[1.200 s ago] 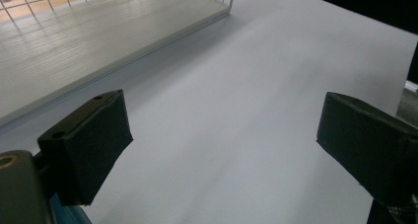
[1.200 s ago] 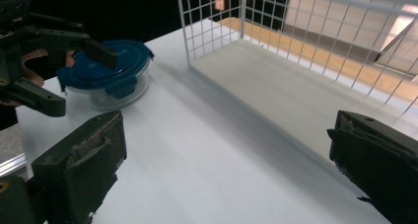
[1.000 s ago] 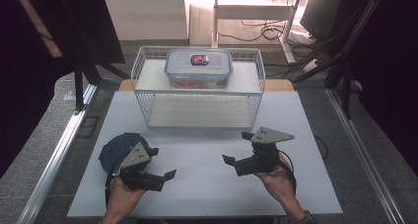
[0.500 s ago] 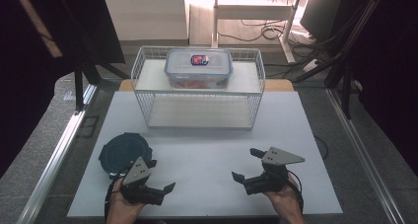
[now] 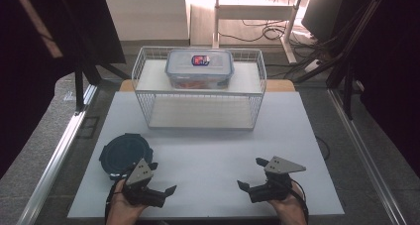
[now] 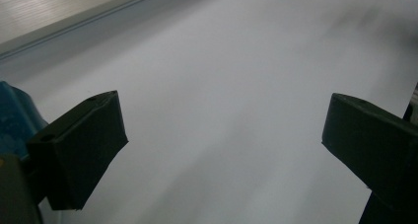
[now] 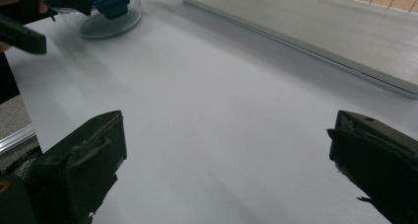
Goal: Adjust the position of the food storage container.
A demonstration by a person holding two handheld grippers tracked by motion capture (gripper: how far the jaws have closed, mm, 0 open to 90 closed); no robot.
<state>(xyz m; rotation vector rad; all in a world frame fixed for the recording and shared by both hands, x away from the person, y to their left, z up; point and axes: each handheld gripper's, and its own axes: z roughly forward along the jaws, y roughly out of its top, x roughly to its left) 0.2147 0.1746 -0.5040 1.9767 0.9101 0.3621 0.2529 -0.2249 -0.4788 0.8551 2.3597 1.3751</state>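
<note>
A round clear container with a dark blue lid point(image 5: 125, 153) stands at the table's front left; in the right gripper view the round container point(image 7: 111, 13) sits at the upper left. My left gripper point(image 5: 162, 178) is open just in front and to the right of it, close to the near edge. In the left gripper view the left gripper point(image 6: 222, 120) has wide-apart jaws over bare white table, with the blue lid point(image 6: 10, 116) at the left edge. My right gripper point(image 5: 250, 173) is open at the front right, and in its own view the right gripper point(image 7: 224, 135) holds nothing.
A white wire basket point(image 5: 257, 106) stands at the back centre, with a rectangular clear lidded box point(image 5: 199, 68) on its upper shelf. Its lower shelf board point(image 7: 345, 36) lies ahead of the right gripper. The left gripper's jaw point(image 7: 22, 34) shows across the table.
Both grippers have drawn back toward the near edge of the table, still open. The round container and the box have not moved.
</note>
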